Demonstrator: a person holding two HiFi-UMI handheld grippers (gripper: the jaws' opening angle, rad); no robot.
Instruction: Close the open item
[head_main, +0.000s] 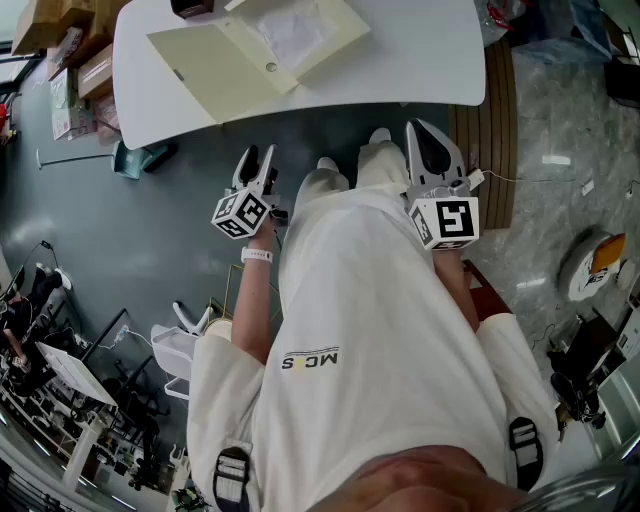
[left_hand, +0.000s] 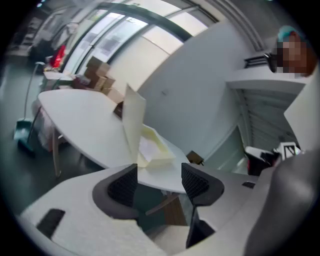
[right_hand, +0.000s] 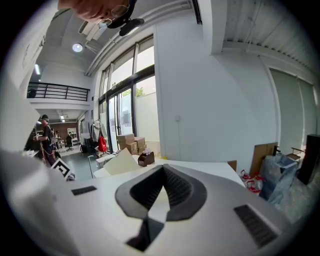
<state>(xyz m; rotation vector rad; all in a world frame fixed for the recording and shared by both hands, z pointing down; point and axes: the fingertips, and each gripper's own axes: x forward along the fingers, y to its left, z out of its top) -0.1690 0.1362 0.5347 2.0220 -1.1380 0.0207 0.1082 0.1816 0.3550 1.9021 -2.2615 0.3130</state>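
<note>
Box (head_main: 250, 50) sits open on the white table (head_main: 430, 60), toward its left half, with the lid (head_main: 205, 62) swung out to the left of the tray and a sheet of paper (head_main: 290, 35) lying inside. From the left gripper view the lid stands nearly upright on its hinge edge. Both tools are held low in front of the person, well short of the table edge, so the closing has not begun.

The left gripper (head_main: 258, 160) has its fingers (left_hand: 122, 185) spread wide with nothing between them. The right gripper (head_main: 432, 150) has its fingers (right_hand: 177, 187) drawn together at the tips, also empty.

Risks, as I judge them:
- The box looks light and sits loose on a smooth top. A push on the lid from one side could slide the whole thing instead of folding it, unless the other tool steadies the tray.
- An upright lid pushed too high or too fast could flop back open, or bend at the crease.
- The paper could ride up and get trapped under the lid's edge, leaving the box partly shut.
- Pinching the thin lid with the open fingers may crease it; a flat nudge seems safer.
</note>
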